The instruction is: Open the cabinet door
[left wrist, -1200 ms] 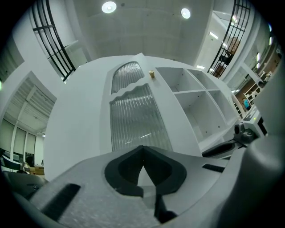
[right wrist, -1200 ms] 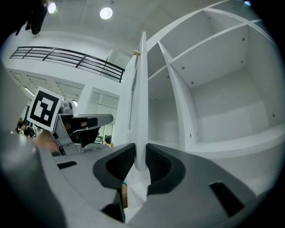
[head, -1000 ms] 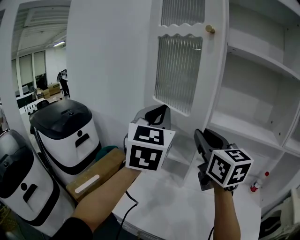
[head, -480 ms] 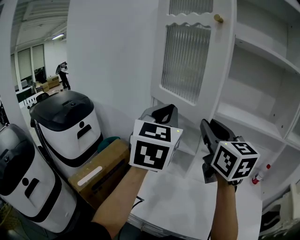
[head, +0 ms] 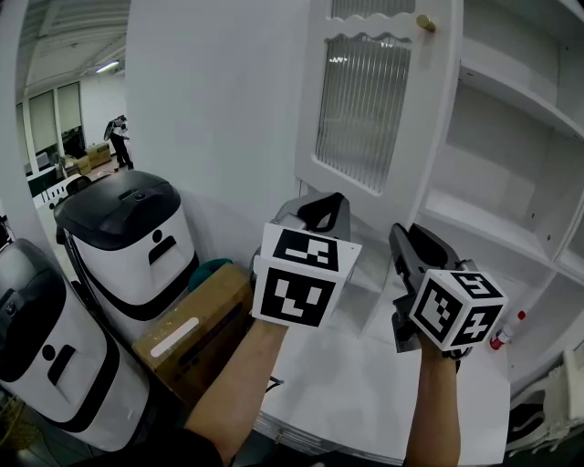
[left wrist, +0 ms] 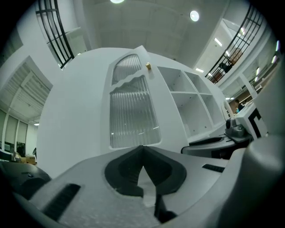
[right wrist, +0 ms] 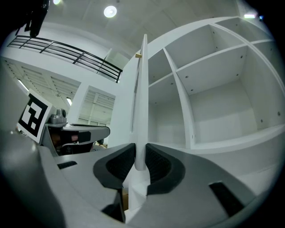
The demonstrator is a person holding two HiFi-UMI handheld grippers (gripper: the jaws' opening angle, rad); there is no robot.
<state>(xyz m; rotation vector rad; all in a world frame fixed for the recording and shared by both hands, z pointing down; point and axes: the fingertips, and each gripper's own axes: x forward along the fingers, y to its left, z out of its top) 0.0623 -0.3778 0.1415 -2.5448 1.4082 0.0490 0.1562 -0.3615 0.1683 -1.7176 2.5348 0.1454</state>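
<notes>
The cabinet door (right wrist: pixel 141 111) is seen swung open and edge-on in the right gripper view. Its lower free edge is set between the jaws of the right gripper (right wrist: pixel 140 162). Those jaws are closing, and both pads are seen against the two faces of the edge. The brass knob (head: pixel 425 23) is found high up on the door, well above the grip. The bare white shelves (head: pixel 511 228) are exposed to the right of the door.

The left gripper (left wrist: pixel 142 153) is held clenched, its jaws met with nothing between them. It is pointed at the door's ribbed glass panel (left wrist: pixel 132 113) and kept apart from it, on the door's outer side.

Both forearms are raised from the bottom of the head view. The grippers are aimed almost level at the cabinet, side by side, and the marker cubes are turned towards the camera.

A white worktop (head: pixel 365 401) is seen beneath the hands. A small red-capped bottle (head: pixel 507 333) is stood at its right end. A cardboard box (head: pixel 196 333) and a white machine with a black top (head: pixel 128 246) are placed to the left, clear of the door.
</notes>
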